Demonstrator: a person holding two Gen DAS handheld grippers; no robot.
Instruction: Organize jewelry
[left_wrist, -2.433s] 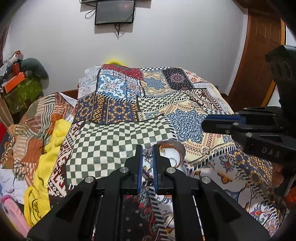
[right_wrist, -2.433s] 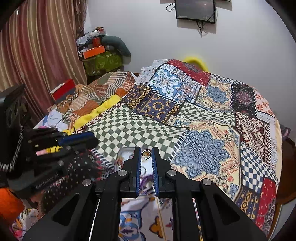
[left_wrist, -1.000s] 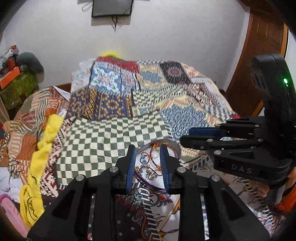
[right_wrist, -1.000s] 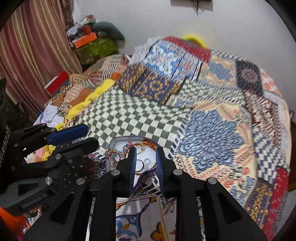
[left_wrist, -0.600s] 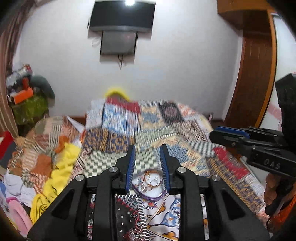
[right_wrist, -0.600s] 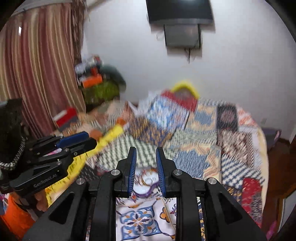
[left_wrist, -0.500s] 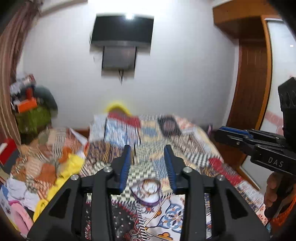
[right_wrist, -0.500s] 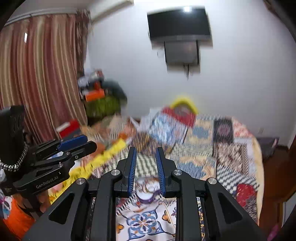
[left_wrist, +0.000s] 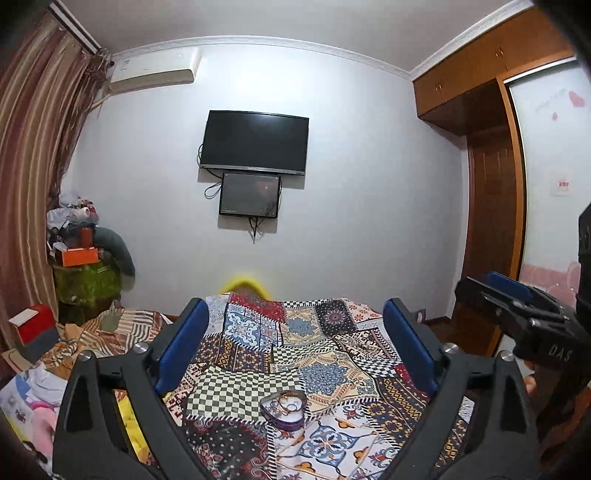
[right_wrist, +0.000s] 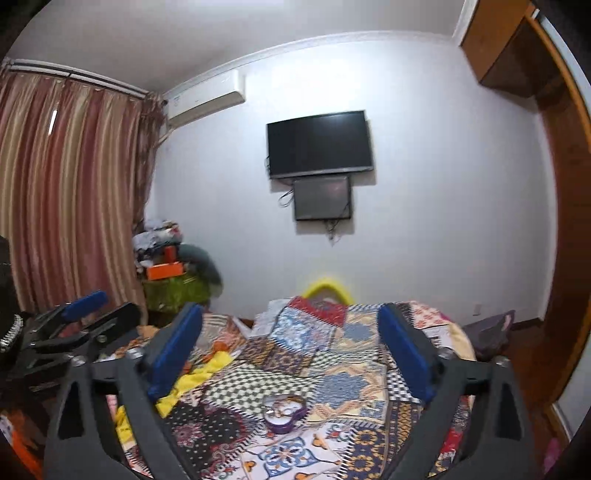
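Both grippers (left_wrist: 295, 354) (right_wrist: 291, 354) spread wide, empty; jewelry box (left_wrist: 283, 405) on bedspread (left_wrist: 325, 373) well below

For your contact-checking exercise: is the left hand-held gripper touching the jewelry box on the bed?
Apart. The left wrist view shows the left hand-held gripper wide open, raised well back from the jewelry box on the patchwork bedspread.

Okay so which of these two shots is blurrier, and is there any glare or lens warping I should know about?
Right wrist view: softer overall, the jewelry box smeared. Left wrist view: sharper, the box and its contents distinct, though the yellow object beyond the bed is blurred. Both: strong fisheye bending of walls, dark vignette corners; no glare on the TV.
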